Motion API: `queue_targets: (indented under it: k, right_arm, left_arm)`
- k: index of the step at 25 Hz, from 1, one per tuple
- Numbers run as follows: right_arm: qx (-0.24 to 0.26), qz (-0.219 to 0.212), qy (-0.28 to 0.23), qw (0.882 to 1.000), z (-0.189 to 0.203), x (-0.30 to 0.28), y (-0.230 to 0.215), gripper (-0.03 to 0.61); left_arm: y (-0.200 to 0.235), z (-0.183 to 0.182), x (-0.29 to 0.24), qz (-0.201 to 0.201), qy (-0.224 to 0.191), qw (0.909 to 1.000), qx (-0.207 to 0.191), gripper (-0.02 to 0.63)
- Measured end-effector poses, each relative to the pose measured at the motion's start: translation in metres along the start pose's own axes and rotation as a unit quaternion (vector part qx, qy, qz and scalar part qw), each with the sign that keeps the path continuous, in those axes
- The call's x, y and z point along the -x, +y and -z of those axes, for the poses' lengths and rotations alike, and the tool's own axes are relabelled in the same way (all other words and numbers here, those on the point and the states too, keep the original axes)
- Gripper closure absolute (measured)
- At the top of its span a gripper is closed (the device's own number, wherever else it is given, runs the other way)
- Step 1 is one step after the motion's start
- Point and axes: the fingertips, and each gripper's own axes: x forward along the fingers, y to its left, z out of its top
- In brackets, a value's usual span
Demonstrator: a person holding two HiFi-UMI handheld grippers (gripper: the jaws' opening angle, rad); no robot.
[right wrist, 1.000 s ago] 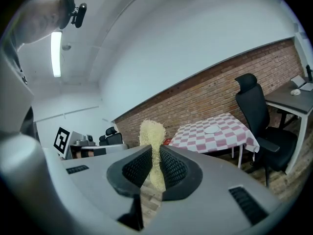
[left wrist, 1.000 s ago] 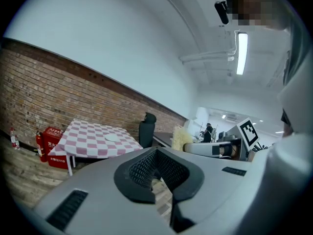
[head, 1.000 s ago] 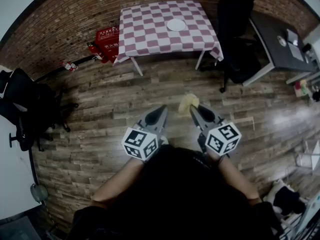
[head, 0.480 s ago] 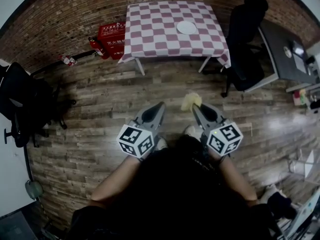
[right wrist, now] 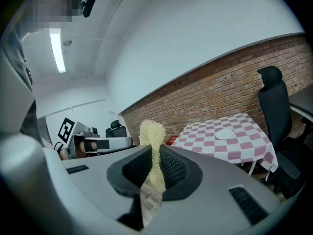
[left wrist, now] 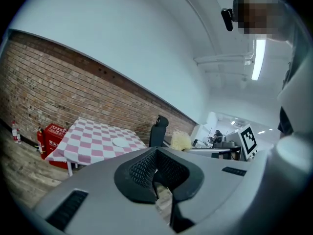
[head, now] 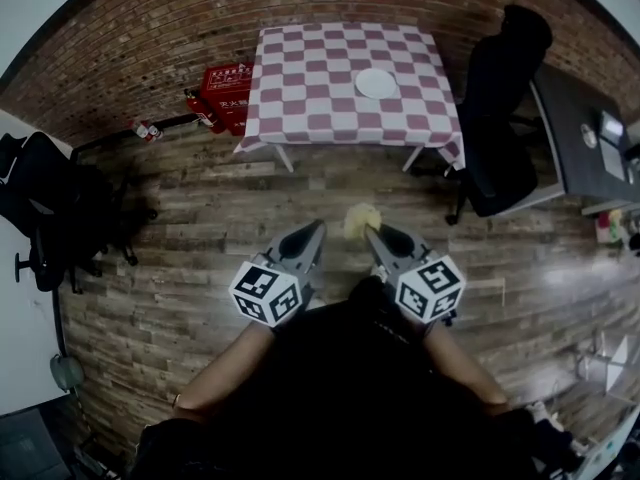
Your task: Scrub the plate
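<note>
Head view high, steeply down, both gripper views low, near level, all sharing distant checkered table [head: 310, 78]

The plate [head: 376, 83] lies on the tabletop [head: 300, 98], toward its right half and well ahead of the person. Behind the tabletop runs the wall [head: 150, 28]. A box [head: 228, 86] stands on the floor [head: 220, 198] against the tabletop's left side. An office chair [head: 505, 118] stands just beside its right side, with a desk [head: 580, 133] farther right. Nearer the person, the left gripper [head: 320, 226] and right gripper [head: 368, 231] hang side by side over the floor. A scrubbing pad [head: 361, 219] is clamped between the right gripper's jaws.
</note>
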Motion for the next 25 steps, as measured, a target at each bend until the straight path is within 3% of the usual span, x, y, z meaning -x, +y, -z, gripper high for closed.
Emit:
queue_targets:
  k: [11,15,19,25]
  right_arm:
    - [0.017,-0.027,0.004,0.999,-0.057,0.015,-0.123,0.532]
    - [0.003,-0.034,0.004,0.999,-0.058,0.024,-0.159,0.532]
    - [-0.013,-0.038,0.003,0.999,-0.058,0.031,-0.180,0.532]
    - [-0.032,-0.019,-0.005,0.999,-0.062,0.035,-0.204,0.532]
  left_arm:
    - [-0.039,-0.044,-0.137,0.012,-0.017,0.9998,0.002,0.606]
    - [-0.057,-0.038,-0.169,0.016,-0.004,0.9999,-0.002,0.606]
    - [-0.057,-0.041,-0.192,0.010,-0.002,0.9998,0.018,0.606]
    - [-0.064,-0.035,-0.222,0.023,0.030,0.9992,0.007,0.606]
